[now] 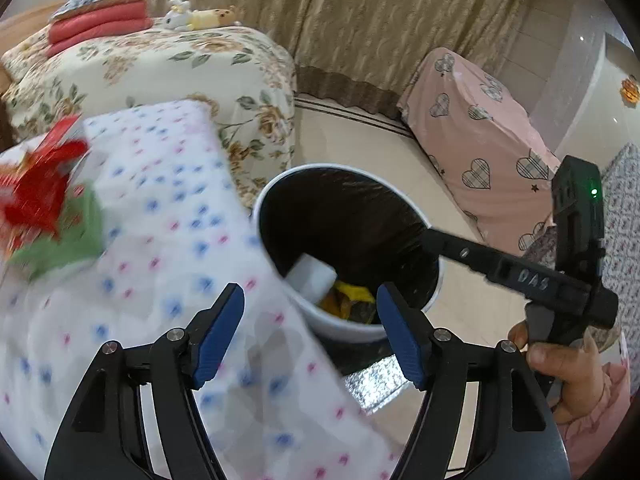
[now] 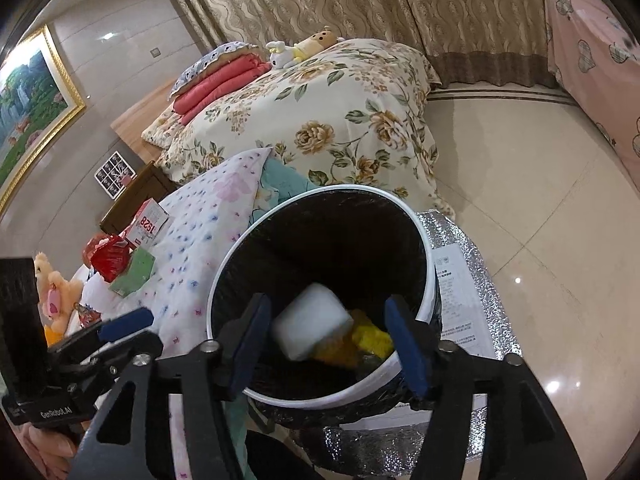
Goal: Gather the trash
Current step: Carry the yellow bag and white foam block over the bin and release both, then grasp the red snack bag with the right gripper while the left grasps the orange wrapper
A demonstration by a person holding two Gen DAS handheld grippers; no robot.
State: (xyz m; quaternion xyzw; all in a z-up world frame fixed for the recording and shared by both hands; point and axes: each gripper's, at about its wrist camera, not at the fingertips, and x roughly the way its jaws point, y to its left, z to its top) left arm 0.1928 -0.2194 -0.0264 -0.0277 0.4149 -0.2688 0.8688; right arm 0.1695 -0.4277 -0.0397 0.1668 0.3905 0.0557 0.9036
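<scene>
On the spotted cloth (image 2: pixel 192 224), a box (image 2: pixel 150 222) reads "1828".

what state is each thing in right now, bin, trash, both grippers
trash bin: upright, black liner, no lid seen
white block: in the bin, blurred
yellow wrapper: in the bin's bottom
left gripper: open, empty
right gripper: open over the bin, nothing pinched
red and green packets: lying on the dotted cloth, uncollected

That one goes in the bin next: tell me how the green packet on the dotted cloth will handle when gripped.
The green packet looks flat and thin, so probably light and bendy. It lies on soft dotted cloth, which may sag under a claw. Its surface is too blurred to judge slipperiness.
</scene>
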